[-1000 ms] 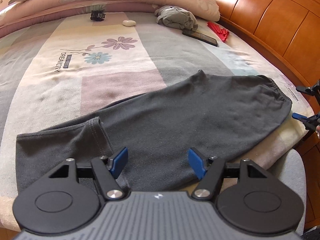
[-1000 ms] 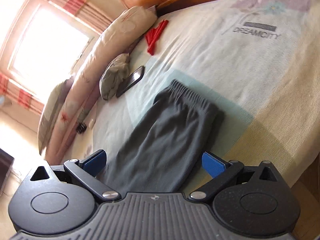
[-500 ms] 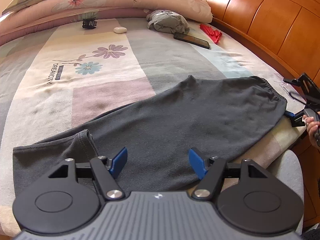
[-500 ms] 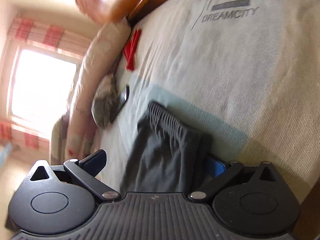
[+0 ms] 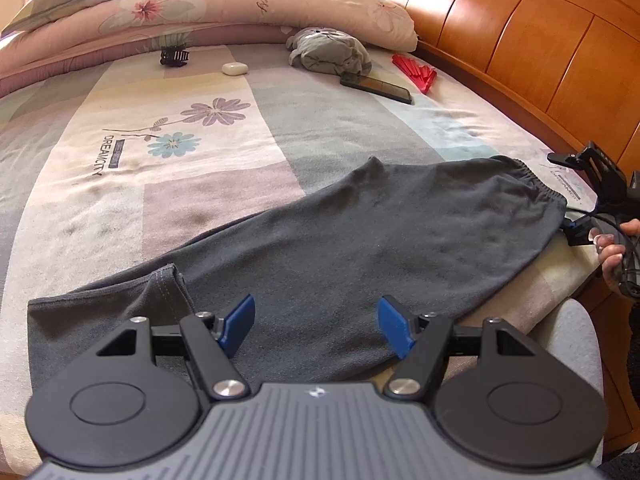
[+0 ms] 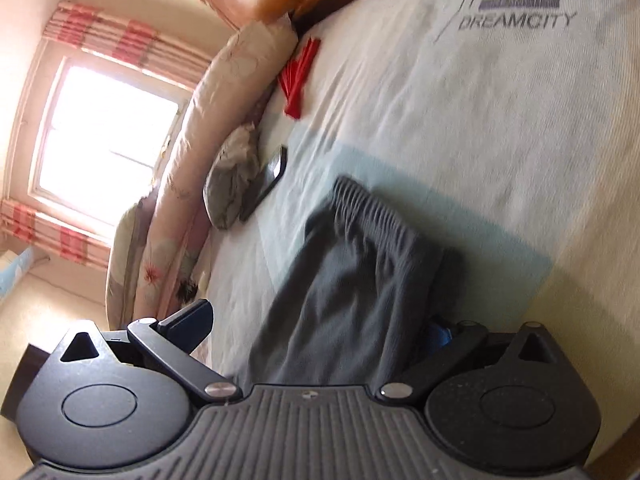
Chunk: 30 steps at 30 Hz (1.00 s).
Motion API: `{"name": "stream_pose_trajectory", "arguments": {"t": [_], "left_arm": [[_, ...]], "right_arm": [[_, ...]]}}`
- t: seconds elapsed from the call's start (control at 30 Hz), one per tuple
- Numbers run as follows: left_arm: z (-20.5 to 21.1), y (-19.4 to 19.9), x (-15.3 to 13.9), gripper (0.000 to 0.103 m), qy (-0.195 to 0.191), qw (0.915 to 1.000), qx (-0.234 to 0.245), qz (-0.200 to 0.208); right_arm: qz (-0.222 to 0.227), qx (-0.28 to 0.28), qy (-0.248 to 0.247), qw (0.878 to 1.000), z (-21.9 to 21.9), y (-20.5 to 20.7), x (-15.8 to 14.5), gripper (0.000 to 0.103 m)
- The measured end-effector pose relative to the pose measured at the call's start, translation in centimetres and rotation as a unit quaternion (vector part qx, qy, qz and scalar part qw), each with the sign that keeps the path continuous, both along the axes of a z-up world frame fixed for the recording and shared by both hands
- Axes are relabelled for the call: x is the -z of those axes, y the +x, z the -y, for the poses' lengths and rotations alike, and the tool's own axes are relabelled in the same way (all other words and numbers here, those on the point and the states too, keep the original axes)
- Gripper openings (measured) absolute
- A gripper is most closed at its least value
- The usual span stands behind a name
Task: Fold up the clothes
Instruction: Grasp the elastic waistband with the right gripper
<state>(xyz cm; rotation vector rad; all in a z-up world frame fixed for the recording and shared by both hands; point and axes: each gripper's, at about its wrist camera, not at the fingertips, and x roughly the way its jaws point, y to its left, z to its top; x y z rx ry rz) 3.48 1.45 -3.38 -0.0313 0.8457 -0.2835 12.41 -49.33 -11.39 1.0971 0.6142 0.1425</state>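
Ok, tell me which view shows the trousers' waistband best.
Right wrist: the gathered waistband is close and central, though slightly blurred. Left wrist shows it only as a thin ruffled edge far right.

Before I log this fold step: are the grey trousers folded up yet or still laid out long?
Laid out long. The grey trousers stretch across the bed, waistband at one end, leg hem at the other, unfolded crosswise.

Left wrist: low over the bed's (image 5: pixel 200 208) near edge, facing the pillows. Right wrist — rolled sideways, close at the waistband. Shared — trousers (image 5: pixel 360 240), phone (image 5: pixel 376 87).
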Motion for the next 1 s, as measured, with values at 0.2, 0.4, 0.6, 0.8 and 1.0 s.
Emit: {"name": "stream_pose_trajectory", "arguments": {"t": [0.2, 0.4, 0.6, 0.8, 1.0], "left_arm": [[0.0, 0.2, 0.6, 0.069, -0.006, 0.9999, -0.001, -0.012], [0.9, 0.0, 0.1, 0.069, -0.010, 0.9998, 0.017, 0.002], [1.0, -0.2, 0.3, 0.069, -0.013, 0.9998, 0.016, 0.000], [1.1, 0.1, 0.6, 0.069, -0.016, 0.9998, 0.014, -0.005], [0.9, -0.4, 0.6, 0.069, -0.024, 0.9996, 0.016, 0.001]], "right_arm": [[0.048, -0.036, -0.019, 0.998, -1.1, -1.5, 0.3, 0.103], [0.053, -0.026, -0.004, 0.998, 0.3, 0.3, 0.3, 0.103], [0.073, -0.012, 0.013, 0.997, 0.6, 0.6, 0.6, 0.103], [0.080, -0.038, -0.035, 0.995, -0.9, 0.6, 0.5, 0.103], [0.081, -0.017, -0.065, 0.994, -1.0, 1.9, 0.8, 0.099]]}}
